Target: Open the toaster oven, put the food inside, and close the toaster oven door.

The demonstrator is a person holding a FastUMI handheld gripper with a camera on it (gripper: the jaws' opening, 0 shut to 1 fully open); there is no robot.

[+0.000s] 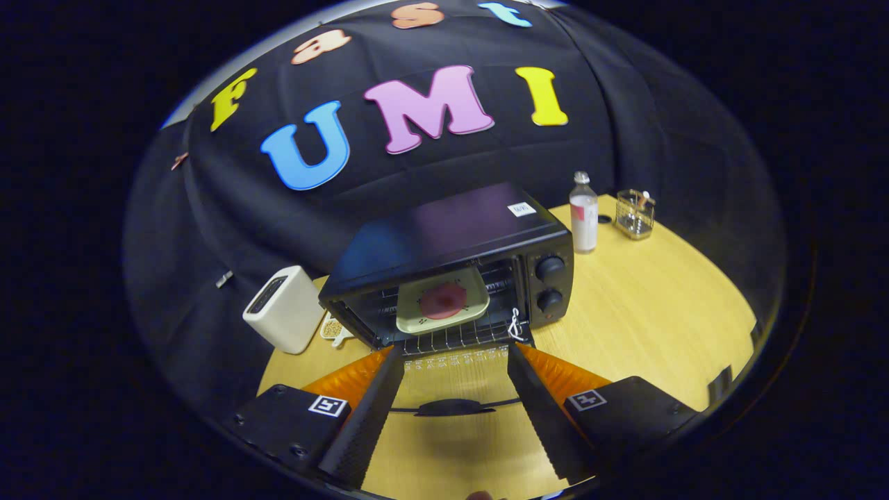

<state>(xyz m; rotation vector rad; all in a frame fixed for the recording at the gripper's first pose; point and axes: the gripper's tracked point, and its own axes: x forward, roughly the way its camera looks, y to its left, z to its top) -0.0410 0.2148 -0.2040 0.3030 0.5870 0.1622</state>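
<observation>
Gripper view, one entry. Landmark: oven (451, 257), dark, standing on the table (646, 319) against the booth's cloth wall. Door (451, 375): open, swung down flat toward the camera, glass pane lying level just in front of the oven mouth, its handle (455, 407) at the near edge. Food: a round reddish piece (443, 300) on a pale tray (442, 303), resting on the wire rack (451, 333) inside the oven. Two knobs (550, 283) on the oven's right panel; a white cord or tie (514, 324) hangs at the oven's lower right corner. Left of the oven: a white box-shaped appliance (283, 309), and a small cork-like mat (335, 329) between it and the oven. Right of the oven and further back: a bottle (583, 212), then a clear holder (635, 214) beyond it. Progress, by judgement: opening done, food placed; closing the door is left. Gripper (455, 406): fingers spread wide, holding nothing, one to each side of the door handle without pressing it, tips near the door's front corners. Pose: raised above the table in front of the oven, tilted down toward the open door, roughly centred on it, which reads as a fair starting stance for lifting the door shut.
</observation>
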